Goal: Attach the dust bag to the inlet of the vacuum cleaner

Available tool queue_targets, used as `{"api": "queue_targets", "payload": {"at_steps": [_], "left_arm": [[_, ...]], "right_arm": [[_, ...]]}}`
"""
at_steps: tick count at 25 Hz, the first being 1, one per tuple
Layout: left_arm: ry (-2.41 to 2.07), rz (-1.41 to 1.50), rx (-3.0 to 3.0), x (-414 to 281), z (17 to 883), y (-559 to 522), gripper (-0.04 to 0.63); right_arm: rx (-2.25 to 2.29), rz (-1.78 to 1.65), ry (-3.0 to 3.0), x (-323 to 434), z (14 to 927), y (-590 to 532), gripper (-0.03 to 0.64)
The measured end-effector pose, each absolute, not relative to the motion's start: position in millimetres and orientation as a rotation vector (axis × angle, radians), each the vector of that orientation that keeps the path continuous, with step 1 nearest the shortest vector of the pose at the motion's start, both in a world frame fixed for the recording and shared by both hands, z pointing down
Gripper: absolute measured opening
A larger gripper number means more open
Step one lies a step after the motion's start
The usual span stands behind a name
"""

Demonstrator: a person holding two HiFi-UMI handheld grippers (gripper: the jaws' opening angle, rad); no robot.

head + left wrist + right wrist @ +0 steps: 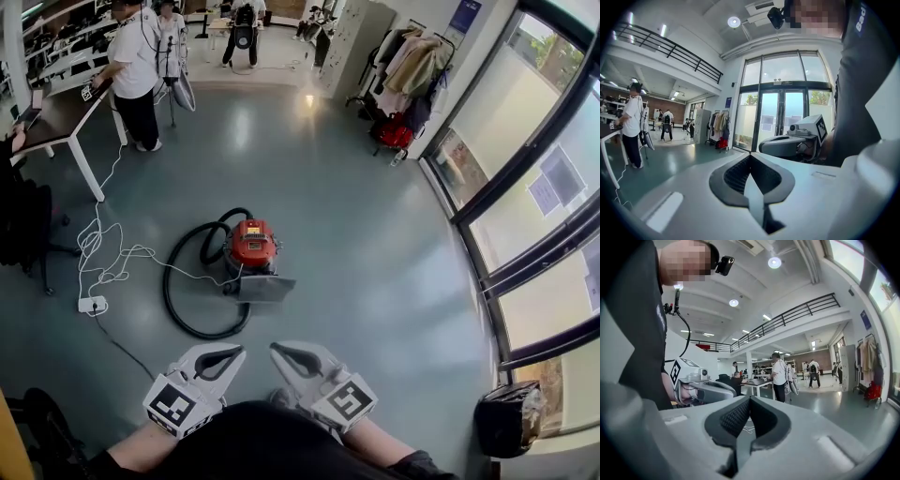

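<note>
The red vacuum cleaner (251, 244) stands on the grey floor in the middle of the head view, its black hose (192, 281) looped to its left. A flat grey piece (262, 288) lies against its near side; I cannot tell whether it is the dust bag. Both grippers are held close to the person's body, well short of the vacuum. My left gripper (234, 354) (750, 157) is shut with nothing in it. My right gripper (281, 352) (750, 399) is also shut and holds nothing. Each gripper view shows the other gripper beside it and the room beyond.
A white cable and power strip (92, 304) lie left of the hose. A desk (56, 112) and a standing person (136, 66) are at far left. A coat rack (408, 84) stands at the back right, glass walls (544, 187) run along the right, and a dark bin (506, 417) is near right.
</note>
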State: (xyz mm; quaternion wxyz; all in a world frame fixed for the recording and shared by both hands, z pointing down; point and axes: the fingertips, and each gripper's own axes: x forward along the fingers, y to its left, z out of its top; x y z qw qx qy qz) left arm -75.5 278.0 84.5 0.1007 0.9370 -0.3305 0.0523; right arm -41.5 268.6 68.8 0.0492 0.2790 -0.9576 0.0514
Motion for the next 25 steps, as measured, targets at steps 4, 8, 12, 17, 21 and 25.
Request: {"api": "queue_targets", "payload": {"at_steps": [4, 8, 12, 17, 21, 25], "left_arm": [[-0.968, 0.132, 2.769, -57.0, 74.9, 270.3, 0.015], [-0.985, 0.140, 2.773, -48.3, 72.5, 271.4, 0.015], [-0.949, 0.159, 2.771, -36.8, 87.2, 278.7, 0.015], [-0.925, 0.167, 2.763, -31.3, 92.7, 286.0, 0.015], [-0.911, 0.168, 2.771, -27.3, 93.4, 289.5, 0.015], [-0.913, 0.182, 2.793, -27.3, 95.7, 293.3, 0.015]], "right_arm": [[0.858, 0.211, -2.930, -28.3, 73.3, 264.6, -0.006], [0.869, 0.210, -2.955, -26.3, 72.2, 264.2, -0.006], [0.898, 0.217, -2.964, -24.0, 73.1, 268.5, -0.006], [0.886, 0.251, -2.952, -22.8, 76.5, 276.6, -0.006], [0.870, 0.260, -2.965, -23.9, 78.6, 279.2, -0.007], [0.855, 0.247, -2.969, -25.9, 79.9, 284.0, -0.006]]}}
